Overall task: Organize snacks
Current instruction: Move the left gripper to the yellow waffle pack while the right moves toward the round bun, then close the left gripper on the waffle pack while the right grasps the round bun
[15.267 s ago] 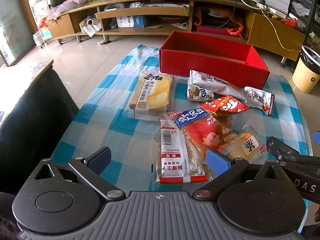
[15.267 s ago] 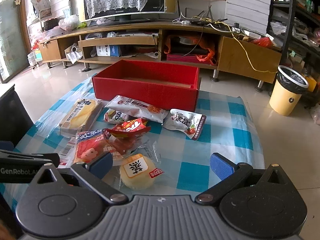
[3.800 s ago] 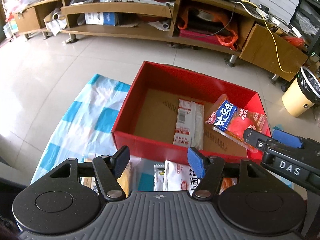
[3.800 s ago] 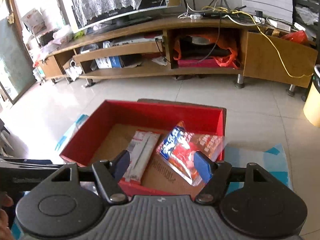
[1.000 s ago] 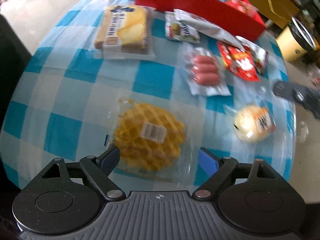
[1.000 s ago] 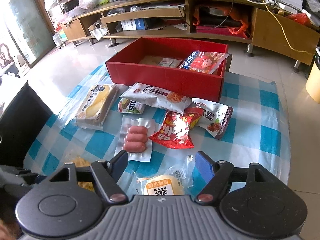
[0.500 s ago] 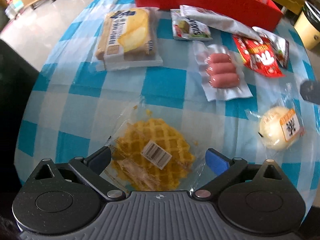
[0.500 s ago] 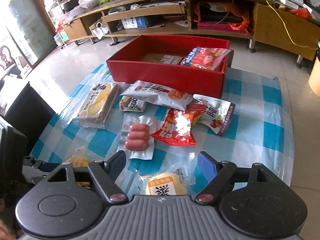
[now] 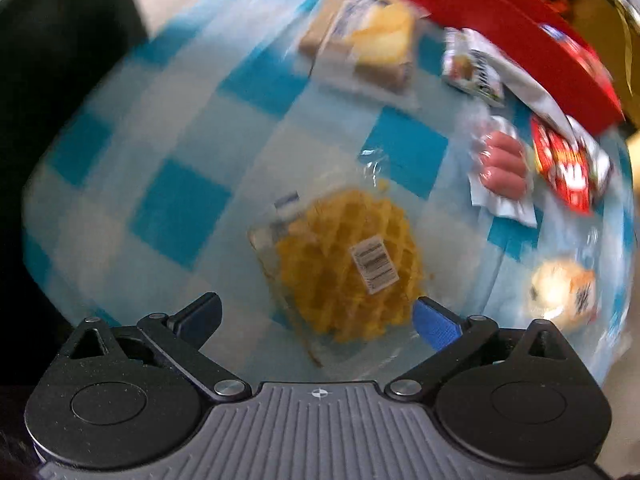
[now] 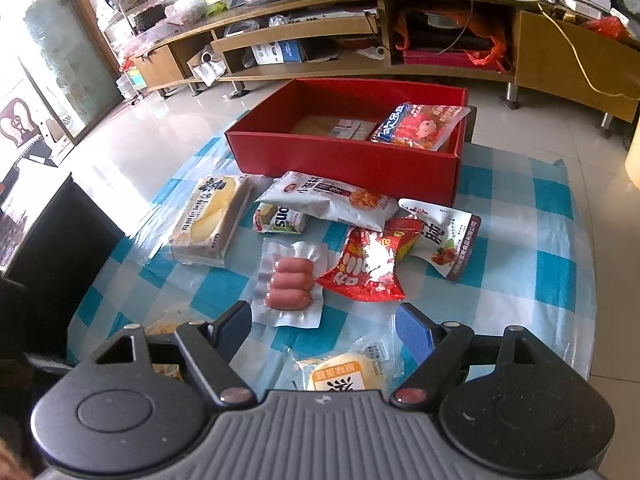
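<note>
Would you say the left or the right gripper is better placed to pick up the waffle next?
Left, probably: the left gripper points down over the waffle, open jaws either side. The right gripper sits above the bun.

Daylight is pouring in from the glass door (image 10: 60, 64) at the left of the right wrist view, washing that side nearly white and laying a bright sheen across the floor tiles (image 10: 160, 140). Glare is bouncing off the red foil packet (image 10: 370, 266) and the clear plastic over the tablecloth (image 10: 520, 248). This view is staying sharp, though straight lines are bowing toward the corners. The left wrist view is smearing heavily with motion: the bread pack (image 9: 368, 48) and red box (image 9: 500, 40) near the rim are streaking, while the waffle (image 9: 352, 264) at centre is reading fairly clearly. Both frames are darkening at the fisheye edges.
</note>
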